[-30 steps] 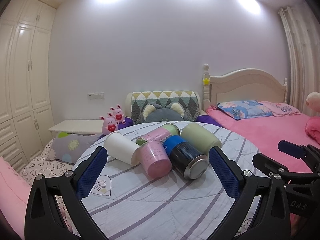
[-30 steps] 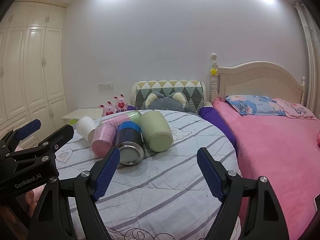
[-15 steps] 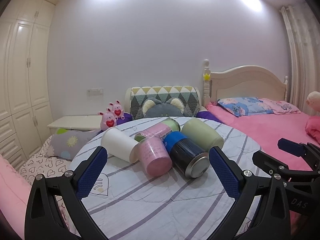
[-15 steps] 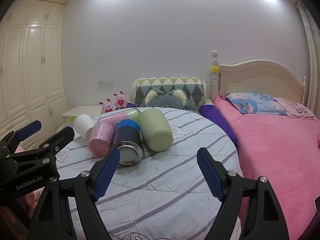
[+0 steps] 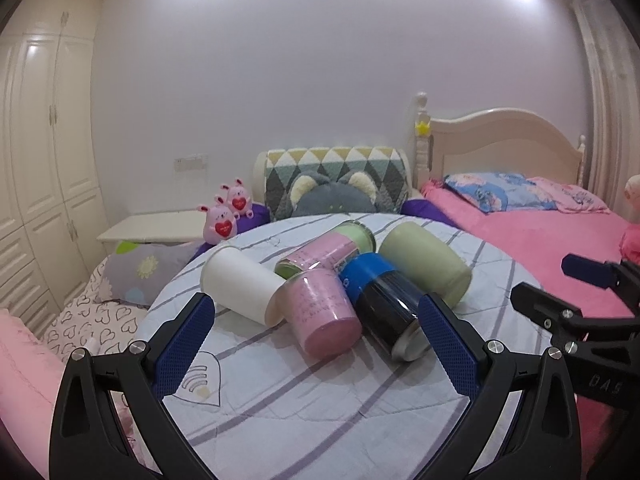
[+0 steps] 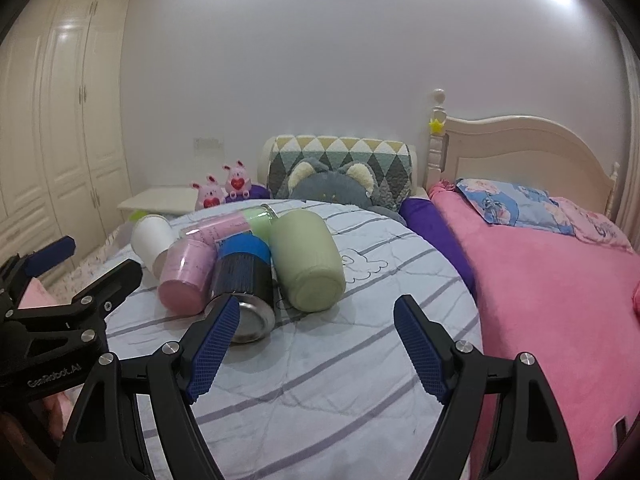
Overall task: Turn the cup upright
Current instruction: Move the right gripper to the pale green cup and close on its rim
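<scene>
Several cups lie on their sides in a cluster on a round table [image 5: 304,396] with a striped cloth. From the left: a white cup [image 5: 240,286] [image 6: 152,238], a pink cup [image 5: 322,316] [image 6: 186,276], a black and blue metal tumbler [image 5: 384,304] [image 6: 244,280], and a pale green cup [image 5: 426,264] [image 6: 308,262]. A pink and green cup [image 5: 332,246] [image 6: 240,222] lies behind them. My left gripper [image 5: 316,342] is open and empty just short of the cluster. My right gripper [image 6: 316,350] is open and empty in front of the green cup.
A bed with a pink blanket [image 6: 560,288] runs along the right of the table [image 6: 340,380]. A patterned cushion [image 5: 336,172], a grey plush [image 5: 332,198] and pink plush toys [image 5: 224,216] sit behind. White wardrobes [image 5: 36,160] stand at the left.
Both grippers have moved closer to the cups, which now appear larger and lower in both views. The cups have not moved. Both grippers stay open.
</scene>
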`<state>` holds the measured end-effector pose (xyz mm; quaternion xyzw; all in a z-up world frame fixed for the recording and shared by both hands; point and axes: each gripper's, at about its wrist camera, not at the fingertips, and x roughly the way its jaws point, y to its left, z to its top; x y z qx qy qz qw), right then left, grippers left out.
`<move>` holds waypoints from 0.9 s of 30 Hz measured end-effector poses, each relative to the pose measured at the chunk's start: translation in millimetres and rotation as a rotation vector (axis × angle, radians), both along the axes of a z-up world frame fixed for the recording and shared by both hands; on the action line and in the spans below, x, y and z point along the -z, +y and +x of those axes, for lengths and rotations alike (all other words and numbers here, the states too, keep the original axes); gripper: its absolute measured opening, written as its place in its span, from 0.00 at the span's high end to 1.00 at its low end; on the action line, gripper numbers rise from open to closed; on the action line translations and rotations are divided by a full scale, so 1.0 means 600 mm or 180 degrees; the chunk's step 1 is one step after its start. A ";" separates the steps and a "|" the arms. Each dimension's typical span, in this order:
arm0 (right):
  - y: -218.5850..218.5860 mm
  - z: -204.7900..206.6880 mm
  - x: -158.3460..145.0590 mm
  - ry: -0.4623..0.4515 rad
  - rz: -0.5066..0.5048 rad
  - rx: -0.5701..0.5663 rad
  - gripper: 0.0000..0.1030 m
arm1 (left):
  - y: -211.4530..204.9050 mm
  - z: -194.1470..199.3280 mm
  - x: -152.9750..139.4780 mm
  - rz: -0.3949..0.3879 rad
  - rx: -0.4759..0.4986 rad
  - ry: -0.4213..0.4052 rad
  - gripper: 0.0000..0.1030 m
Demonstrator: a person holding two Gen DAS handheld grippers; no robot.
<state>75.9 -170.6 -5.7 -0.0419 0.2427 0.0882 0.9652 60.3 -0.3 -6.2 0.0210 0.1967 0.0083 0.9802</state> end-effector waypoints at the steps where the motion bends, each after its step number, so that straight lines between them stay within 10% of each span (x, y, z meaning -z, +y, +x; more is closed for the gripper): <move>1: 0.001 0.009 -0.003 0.0051 -0.0006 -0.0032 0.22 | 0.003 0.007 -0.002 -0.0022 0.0002 0.0043 0.00; 27: 0.032 0.292 0.044 0.1642 -0.0111 -0.0396 0.22 | 0.076 0.202 0.017 -0.0302 0.0088 0.1107 0.00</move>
